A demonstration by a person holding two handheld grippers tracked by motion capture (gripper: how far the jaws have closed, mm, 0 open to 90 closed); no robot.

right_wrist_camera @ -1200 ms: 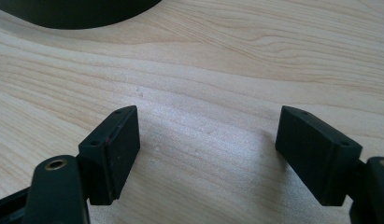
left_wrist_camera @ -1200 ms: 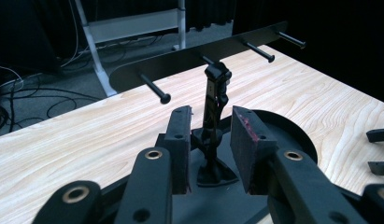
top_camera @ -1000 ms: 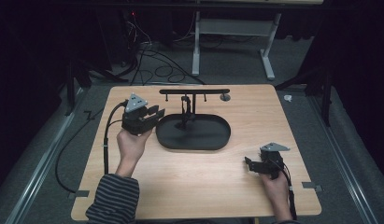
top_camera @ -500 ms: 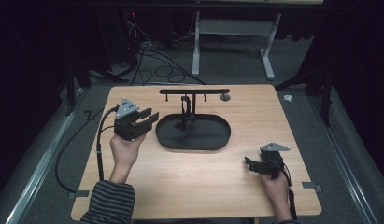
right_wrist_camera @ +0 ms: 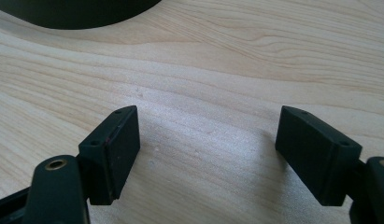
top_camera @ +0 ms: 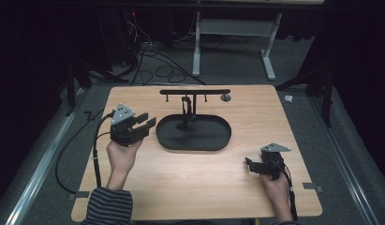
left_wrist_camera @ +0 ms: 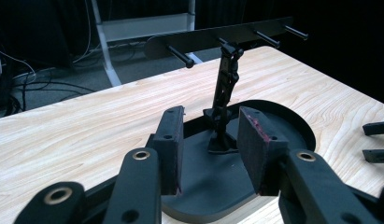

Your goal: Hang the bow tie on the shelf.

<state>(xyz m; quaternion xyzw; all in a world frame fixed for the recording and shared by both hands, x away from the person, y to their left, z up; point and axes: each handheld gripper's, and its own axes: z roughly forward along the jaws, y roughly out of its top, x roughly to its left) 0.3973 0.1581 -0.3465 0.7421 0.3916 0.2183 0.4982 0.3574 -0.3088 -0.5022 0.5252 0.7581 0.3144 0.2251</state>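
High view looks down; both close tool views share the table [top_camera: 190, 183]

black stand [top_camera: 194, 126], pale wood table [top_camera: 190, 183], striped sleeve [top_camera: 107, 206]

The left gripper [top_camera: 142, 123] drew back from the stand [top_camera: 186, 112], jaws opening empty.

Beyond your wooden table [top_camera: 181, 187] you've got a tangle of black cables [top_camera: 148, 51] on the grey carpet at far left, and a white desk frame [top_camera: 232, 42] standing behind the far edge. A small white scrap [top_camera: 288, 99] lies just off the table's far-right corner.
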